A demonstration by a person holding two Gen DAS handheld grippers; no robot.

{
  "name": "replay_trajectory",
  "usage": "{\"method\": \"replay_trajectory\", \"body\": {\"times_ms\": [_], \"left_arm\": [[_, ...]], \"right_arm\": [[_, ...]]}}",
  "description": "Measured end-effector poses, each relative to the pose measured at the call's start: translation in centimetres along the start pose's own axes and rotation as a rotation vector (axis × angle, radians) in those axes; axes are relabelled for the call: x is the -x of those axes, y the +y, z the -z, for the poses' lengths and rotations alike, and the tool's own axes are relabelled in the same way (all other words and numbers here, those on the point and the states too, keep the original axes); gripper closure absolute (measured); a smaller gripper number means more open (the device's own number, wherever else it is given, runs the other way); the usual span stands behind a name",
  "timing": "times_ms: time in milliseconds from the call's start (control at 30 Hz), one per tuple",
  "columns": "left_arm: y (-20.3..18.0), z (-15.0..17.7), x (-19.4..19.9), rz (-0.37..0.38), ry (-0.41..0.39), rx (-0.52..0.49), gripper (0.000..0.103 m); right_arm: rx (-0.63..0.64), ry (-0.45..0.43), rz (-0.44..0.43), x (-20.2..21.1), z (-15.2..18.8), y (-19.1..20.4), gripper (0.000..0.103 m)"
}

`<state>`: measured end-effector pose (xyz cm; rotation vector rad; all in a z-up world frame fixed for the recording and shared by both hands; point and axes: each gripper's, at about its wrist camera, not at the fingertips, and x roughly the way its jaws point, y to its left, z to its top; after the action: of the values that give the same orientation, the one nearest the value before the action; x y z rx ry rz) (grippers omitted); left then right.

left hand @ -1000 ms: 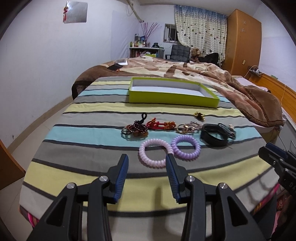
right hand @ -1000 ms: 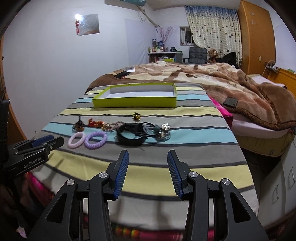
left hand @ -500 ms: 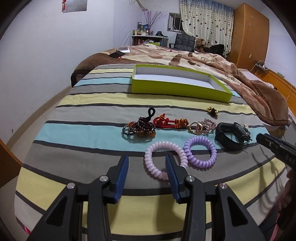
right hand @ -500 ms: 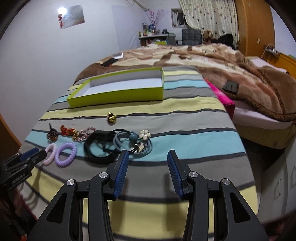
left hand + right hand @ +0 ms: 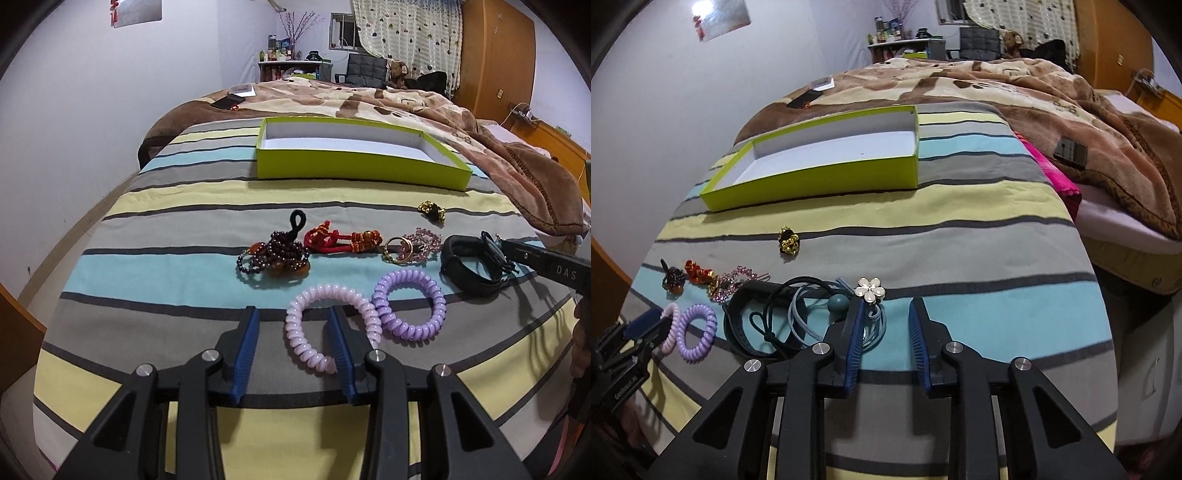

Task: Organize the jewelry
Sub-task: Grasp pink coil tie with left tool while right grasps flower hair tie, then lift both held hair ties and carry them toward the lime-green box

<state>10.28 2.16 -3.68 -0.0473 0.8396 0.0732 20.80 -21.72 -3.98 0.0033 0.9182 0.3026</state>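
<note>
On a bed under a striped grey, yellow and turquoise bedspread [image 5: 166,266], we find a row of jewelry laid out before a shallow lime-green cardboard box with a white inside [image 5: 354,162], which sits open farther up the cover. From the left wrist view, left to right, we see a dark garnet bead bracelet with a black cord loop [image 5: 273,254], a red knotted cord bracelet with orange beads [image 5: 340,238], a gold ring lying against a pink crystal piece [image 5: 410,245], a small gold-and-black ornament [image 5: 431,210] set apart nearer the box, and a black band [image 5: 469,266] at the right. Nearer us lie a pale pink spiral hair tie [image 5: 328,332] and a purple spiral hair tie [image 5: 408,304], touching side by side. Our left gripper [image 5: 293,343] is closing, its blue pads not yet pressing; the left side of the pink coil lies between them, and the right finger stands inside its ring. From the right wrist view we see our right gripper [image 5: 886,339] also closing, low over the turquoise stripe, with only bare cover in its gap; its left finger stands on the grey-blue elastic hair loops [image 5: 801,317], just below a cream flower-shaped charm with gold trim [image 5: 870,290]. A brown patterned blanket [image 5: 1052,110] covers the bed beyond.
</note>
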Motion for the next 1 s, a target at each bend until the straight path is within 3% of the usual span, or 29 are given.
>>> {"method": "replay_trajectory", "body": {"times_ms": [133,167,267,400,1000], "left_arm": [[-0.4,-0.1,-0.2,-0.017,0.000,-0.028,0.064],[-0.5,-0.2,-0.2,-0.015,0.001,-0.033,0.066],[-0.7,-0.2,-0.2,0.000,0.000,-0.052,0.077],[-1.0,-0.3,-0.1,0.010,-0.002,-0.065,0.092],[-0.6,-0.3,2.2,0.072,-0.048,-0.054,0.094]], "right_arm": [[0.062,0.012,0.022,-0.2,-0.3,0.6,0.079],[0.080,0.016,0.030,-0.3,-0.4,0.8,0.084],[0.148,0.023,0.045,-0.5,-0.4,1.7,0.098],[0.158,0.008,0.053,-0.3,-0.1,1.8,0.099],[0.072,-0.166,0.000,5.4,-1.2,1.4,0.099]]}}
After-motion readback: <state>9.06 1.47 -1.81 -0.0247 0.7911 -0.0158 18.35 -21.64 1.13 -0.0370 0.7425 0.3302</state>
